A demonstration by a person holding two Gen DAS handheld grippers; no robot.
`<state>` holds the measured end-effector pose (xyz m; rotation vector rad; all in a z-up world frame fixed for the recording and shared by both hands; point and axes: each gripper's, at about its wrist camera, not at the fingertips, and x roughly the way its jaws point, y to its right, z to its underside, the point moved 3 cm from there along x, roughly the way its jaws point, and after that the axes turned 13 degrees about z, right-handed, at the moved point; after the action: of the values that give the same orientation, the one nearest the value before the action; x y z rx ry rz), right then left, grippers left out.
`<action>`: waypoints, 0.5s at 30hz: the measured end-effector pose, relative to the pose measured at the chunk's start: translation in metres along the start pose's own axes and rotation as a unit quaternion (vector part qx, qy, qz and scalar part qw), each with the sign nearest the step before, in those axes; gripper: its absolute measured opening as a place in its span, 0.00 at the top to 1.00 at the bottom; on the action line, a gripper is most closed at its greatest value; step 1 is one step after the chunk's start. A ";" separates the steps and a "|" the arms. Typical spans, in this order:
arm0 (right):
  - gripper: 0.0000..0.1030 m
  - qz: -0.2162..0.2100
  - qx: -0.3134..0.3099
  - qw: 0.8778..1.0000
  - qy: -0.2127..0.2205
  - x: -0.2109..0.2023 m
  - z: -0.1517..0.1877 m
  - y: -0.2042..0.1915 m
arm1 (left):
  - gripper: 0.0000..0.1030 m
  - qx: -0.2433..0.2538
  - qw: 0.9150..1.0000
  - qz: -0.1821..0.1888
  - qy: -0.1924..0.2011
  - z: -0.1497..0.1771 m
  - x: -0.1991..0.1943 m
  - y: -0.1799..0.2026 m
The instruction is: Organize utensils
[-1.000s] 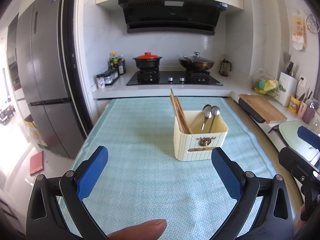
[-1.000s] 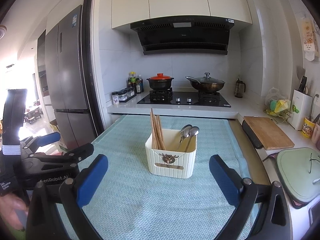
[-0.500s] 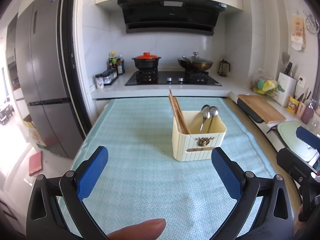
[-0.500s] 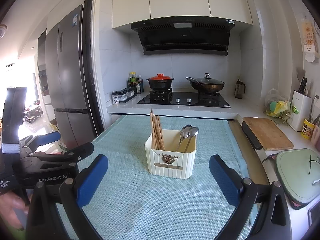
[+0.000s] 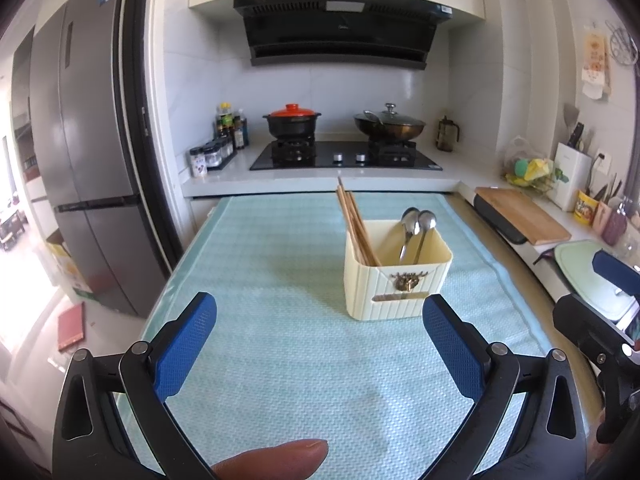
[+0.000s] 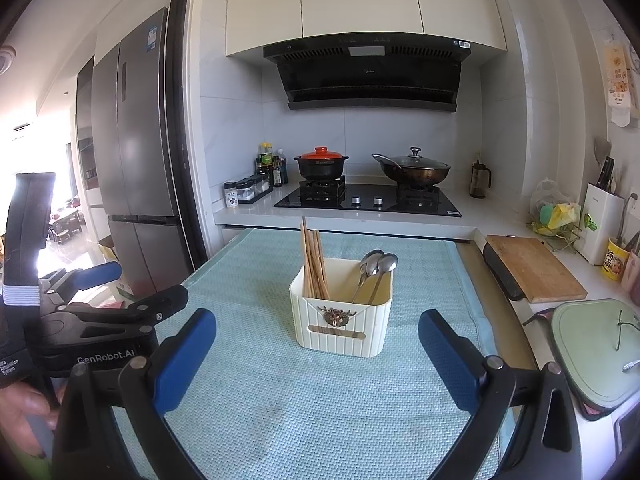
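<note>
A cream ribbed utensil holder (image 5: 396,288) stands upright on the light green mat (image 5: 280,280), and it also shows in the right wrist view (image 6: 342,322). Wooden chopsticks (image 5: 354,226) lean in its left side and two metal spoons (image 5: 418,226) stand in its right side. My left gripper (image 5: 320,340) is open and empty, a short way in front of the holder. My right gripper (image 6: 316,354) is open and empty, also in front of the holder. The left gripper's body shows at the left of the right wrist view (image 6: 92,320).
A stove (image 5: 344,156) with a red-lidded pot (image 5: 292,120) and a wok (image 5: 390,126) lies beyond the mat. A fridge (image 5: 80,160) stands at the left. A wooden cutting board (image 5: 520,216) and a green board (image 6: 592,352) lie at the right.
The left wrist view has shifted slightly, so the holder sits a little lower and to the left. Both grippers stay open and empty.
</note>
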<state>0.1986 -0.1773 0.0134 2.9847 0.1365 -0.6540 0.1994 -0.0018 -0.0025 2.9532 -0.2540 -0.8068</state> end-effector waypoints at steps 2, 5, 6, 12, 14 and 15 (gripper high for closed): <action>0.00 0.000 -0.001 1.000 0.000 0.000 0.000 0.000 | 0.00 0.001 1.000 0.000 0.000 0.000 0.000 0.001; 0.00 0.000 -0.001 1.000 0.000 0.000 0.000 0.000 | 0.00 0.000 1.000 0.001 0.000 0.001 0.000 0.001; 0.00 0.000 -0.001 1.000 0.000 0.000 0.001 0.000 | 0.00 0.000 1.000 0.002 -0.001 0.002 0.001 0.002; 0.00 0.000 -0.003 1.000 0.001 0.000 0.001 0.000 | 0.00 0.000 1.000 0.002 -0.001 0.002 0.001 0.003; 0.00 0.000 -0.004 1.000 0.001 0.000 0.002 0.000 | 0.00 0.000 1.000 0.003 -0.001 0.002 0.001 0.004; 0.00 0.000 -0.004 1.000 0.000 0.000 0.002 0.000 | 0.00 0.000 1.000 0.003 -0.001 0.002 0.001 0.004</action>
<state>0.1977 -0.1771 0.0119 2.9776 0.1372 -0.6512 0.1985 -0.0058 -0.0044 2.9500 -0.2612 -0.8098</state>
